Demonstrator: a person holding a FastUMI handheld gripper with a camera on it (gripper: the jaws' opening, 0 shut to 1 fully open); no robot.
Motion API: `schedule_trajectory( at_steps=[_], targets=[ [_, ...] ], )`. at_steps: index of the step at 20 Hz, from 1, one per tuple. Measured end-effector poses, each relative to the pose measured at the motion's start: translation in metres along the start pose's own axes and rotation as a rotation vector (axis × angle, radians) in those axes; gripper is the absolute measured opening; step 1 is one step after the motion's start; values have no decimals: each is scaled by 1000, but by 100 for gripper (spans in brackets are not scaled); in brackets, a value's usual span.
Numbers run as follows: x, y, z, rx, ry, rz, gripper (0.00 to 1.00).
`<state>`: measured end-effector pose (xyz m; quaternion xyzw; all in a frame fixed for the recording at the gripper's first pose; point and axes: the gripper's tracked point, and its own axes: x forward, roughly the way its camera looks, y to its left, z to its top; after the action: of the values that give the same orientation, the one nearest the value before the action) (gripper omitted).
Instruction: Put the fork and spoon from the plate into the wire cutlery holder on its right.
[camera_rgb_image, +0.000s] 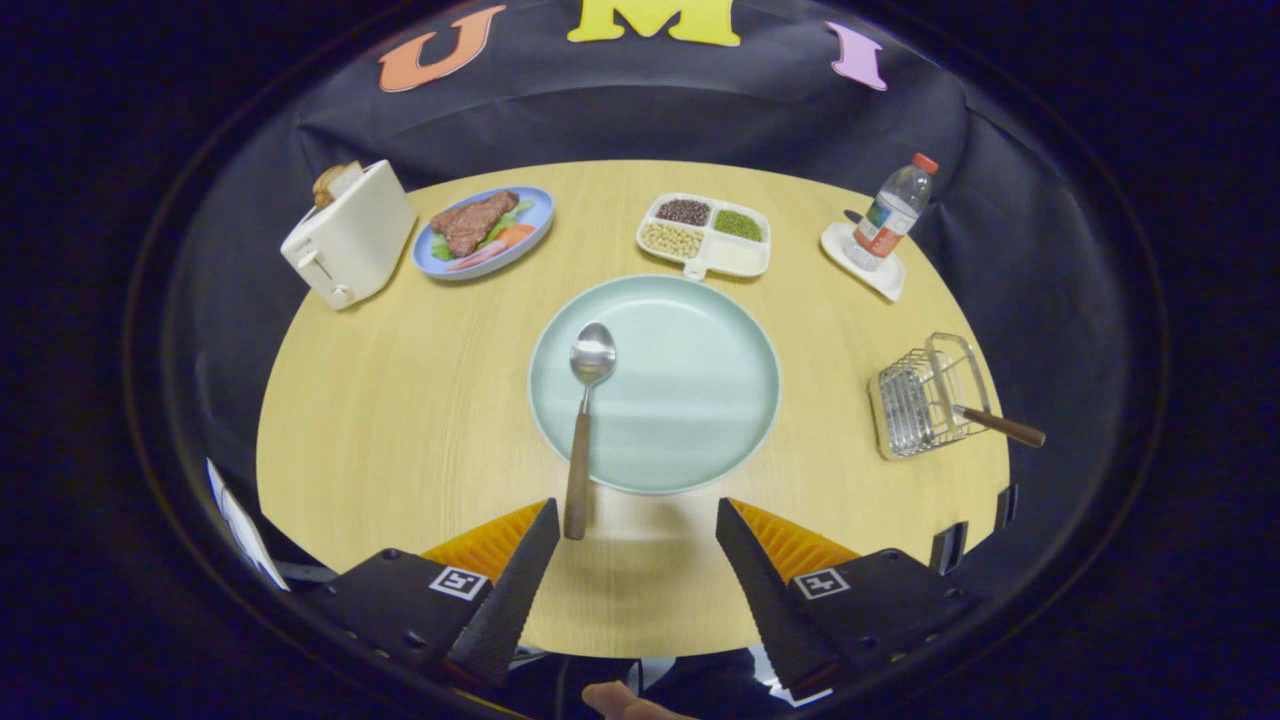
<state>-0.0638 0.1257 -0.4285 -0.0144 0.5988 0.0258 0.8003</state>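
A pale green plate (690, 400) lies in the middle of the round wooden table. A spoon (584, 420) with a steel bowl and a brown wooden handle rests on the plate's left part, its handle end hanging over the near rim. The wire cutlery holder (925, 397) stands to the plate's right, and a wooden handle (1005, 427) sticks out of it toward the right. My gripper (637, 520) is open above the near table edge, nothing between its fingers. The spoon's handle end is just beside the tip of the left finger (530, 560).
Beyond the plate stand a white toaster (350, 235) with bread, a blue plate of food (485, 230), a divided tray of beans (705, 235) and a water bottle (893, 210) on a white coaster. A hand (625, 703) shows below the fingers.
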Motion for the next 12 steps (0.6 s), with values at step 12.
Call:
schedule_trajectory(
  at_steps=[12],
  targets=[
    [58, 22, -13, 119, 158, -53, 95]
  ],
)
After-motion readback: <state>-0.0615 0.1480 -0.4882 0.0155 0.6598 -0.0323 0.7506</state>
